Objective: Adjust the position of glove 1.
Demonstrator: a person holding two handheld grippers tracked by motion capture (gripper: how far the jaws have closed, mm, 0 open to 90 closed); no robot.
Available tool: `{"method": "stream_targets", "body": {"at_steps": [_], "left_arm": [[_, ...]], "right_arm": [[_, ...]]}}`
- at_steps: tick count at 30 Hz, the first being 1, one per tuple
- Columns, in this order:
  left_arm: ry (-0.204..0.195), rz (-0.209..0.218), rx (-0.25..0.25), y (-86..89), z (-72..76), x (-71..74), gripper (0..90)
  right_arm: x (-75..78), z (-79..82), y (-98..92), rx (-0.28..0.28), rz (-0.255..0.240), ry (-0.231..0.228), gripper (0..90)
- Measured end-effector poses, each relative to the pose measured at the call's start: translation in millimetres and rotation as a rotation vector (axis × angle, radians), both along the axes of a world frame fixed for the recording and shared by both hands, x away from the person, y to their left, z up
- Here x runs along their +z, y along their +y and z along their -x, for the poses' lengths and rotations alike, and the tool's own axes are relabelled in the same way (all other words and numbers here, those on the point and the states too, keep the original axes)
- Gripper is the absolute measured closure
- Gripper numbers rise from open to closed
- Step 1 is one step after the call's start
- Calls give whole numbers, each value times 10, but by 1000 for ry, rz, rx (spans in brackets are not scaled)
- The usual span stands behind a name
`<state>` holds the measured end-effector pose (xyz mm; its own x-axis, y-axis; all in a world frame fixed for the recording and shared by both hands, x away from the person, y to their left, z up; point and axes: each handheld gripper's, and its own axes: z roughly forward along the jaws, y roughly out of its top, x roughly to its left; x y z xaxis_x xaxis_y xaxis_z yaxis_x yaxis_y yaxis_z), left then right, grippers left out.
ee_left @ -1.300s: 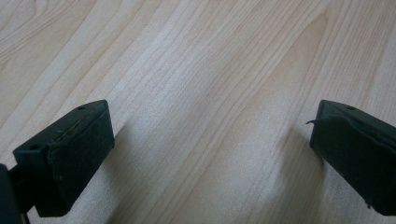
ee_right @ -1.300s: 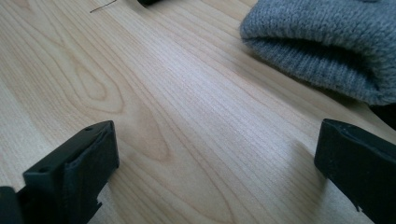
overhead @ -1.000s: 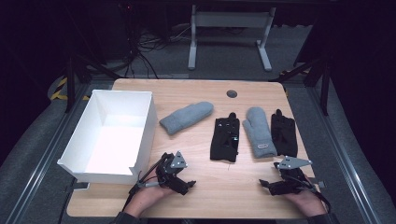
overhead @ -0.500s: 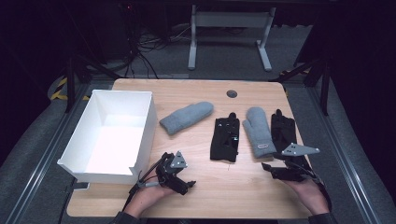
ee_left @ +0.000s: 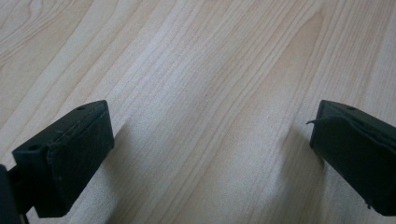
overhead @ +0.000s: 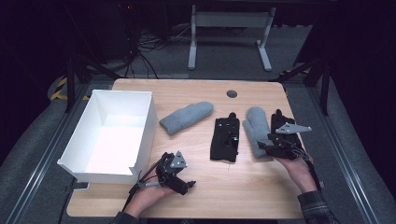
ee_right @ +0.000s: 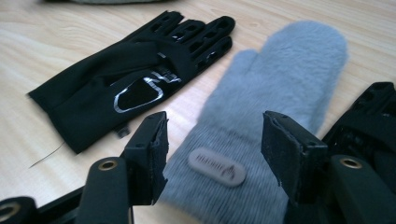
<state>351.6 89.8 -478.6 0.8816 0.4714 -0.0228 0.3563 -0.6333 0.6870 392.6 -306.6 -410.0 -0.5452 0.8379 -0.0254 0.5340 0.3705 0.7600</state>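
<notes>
Two grey mittens and two black gloves lie across the wooden table (overhead: 243, 186). One grey mitten (overhead: 187, 116) is at the centre, with a black glove (overhead: 225, 139) to its right. A second grey mitten (overhead: 256, 128) (ee_right: 275, 93) comes after that, then another black glove (overhead: 281, 120) at the far right. My right gripper (overhead: 264, 146) (ee_right: 212, 140) hovers at the second mitten's labelled cuff. Its jaws have just been closing and stand apart on either side of the cuff without pressing on it. My left gripper (overhead: 189, 185) (ee_left: 210, 140) rests open over bare wood near the front edge.
A white open box (overhead: 144, 130) stands at the table's left, close to my left gripper. A dark round grommet (overhead: 231, 93) sits near the far edge. In the right gripper view the printed black glove (ee_right: 135, 84) lies left of the mitten.
My right gripper has moved away from the front edge, up and toward the right grey mitten's cuff, and its jaws have narrowed. The left gripper has stayed put.
</notes>
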Motion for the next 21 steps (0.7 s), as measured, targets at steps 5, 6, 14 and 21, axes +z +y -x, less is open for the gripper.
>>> {"method": "stream_targets", "body": {"at_steps": [5, 6, 14, 21], "left_arm": [[0, 0, 0, 0, 0, 0, 1], [0, 0, 0, 0, 0, 0, 1], [1, 0, -1, 0, 0, 0, 1], [0, 0, 0, 0, 0, 0, 1]], "right_arm": [[-56, -208, 2, -32, 6, 12, 419], [-67, -246, -1, -36, 6, 17, 418], [-156, -471, -24, -82, -7, 32, 435], [-253, -583, -32, -88, -8, 63, 507]]}}
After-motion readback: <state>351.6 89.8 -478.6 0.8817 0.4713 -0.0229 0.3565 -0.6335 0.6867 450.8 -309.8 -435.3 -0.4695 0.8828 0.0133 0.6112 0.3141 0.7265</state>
